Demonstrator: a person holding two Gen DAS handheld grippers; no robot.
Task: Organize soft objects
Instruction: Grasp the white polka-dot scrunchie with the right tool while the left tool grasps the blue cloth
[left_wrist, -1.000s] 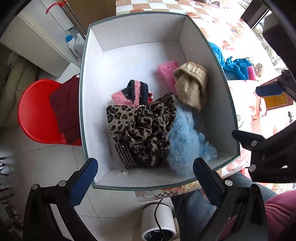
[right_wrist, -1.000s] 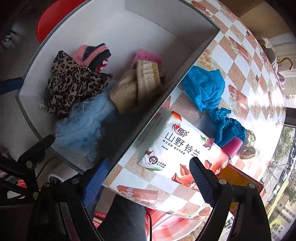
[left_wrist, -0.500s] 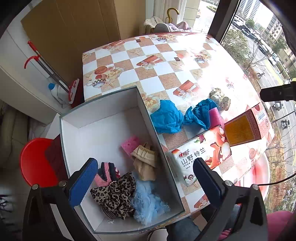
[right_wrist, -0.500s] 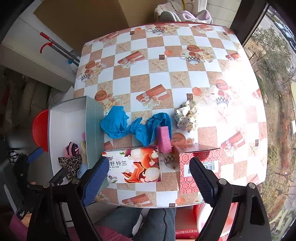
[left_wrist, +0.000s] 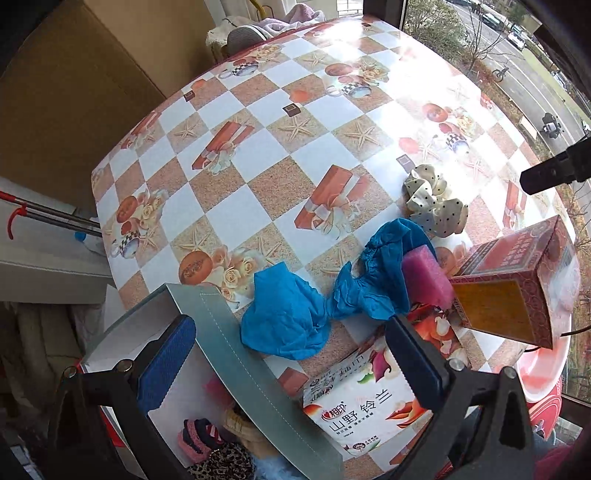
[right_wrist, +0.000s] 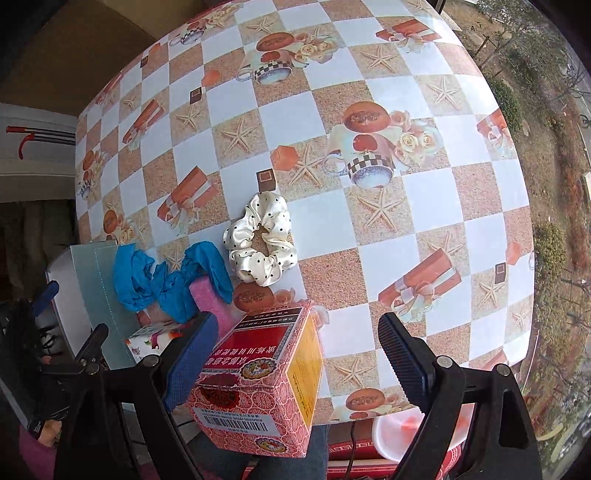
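A grey storage box (left_wrist: 236, 354) stands at the table's near left edge with several soft items inside, among them a leopard scrunchie (left_wrist: 225, 467) and a pink striped piece (left_wrist: 195, 439). Two blue crumpled cloths (left_wrist: 288, 314) (left_wrist: 380, 273), a pink sponge (left_wrist: 424, 277) and a cream dotted scrunchie (left_wrist: 436, 203) lie on the table. My left gripper (left_wrist: 291, 365) is open above the box's right wall and the nearer blue cloth. My right gripper (right_wrist: 295, 358) is open and empty over a red carton (right_wrist: 258, 384); the scrunchie (right_wrist: 262, 240) lies beyond it.
A tissue pack (left_wrist: 369, 398) lies between the box and the red carton (left_wrist: 509, 288). The table has a checkered cloth (right_wrist: 406, 184). A window is to the right, cardboard (left_wrist: 74, 92) at the back left. A red stool (right_wrist: 406, 443) is below the table's edge.
Both grippers have risen from the box and swung right over the table. The view went from the box's inside to the loose items on the tablecloth. Both stayed open.
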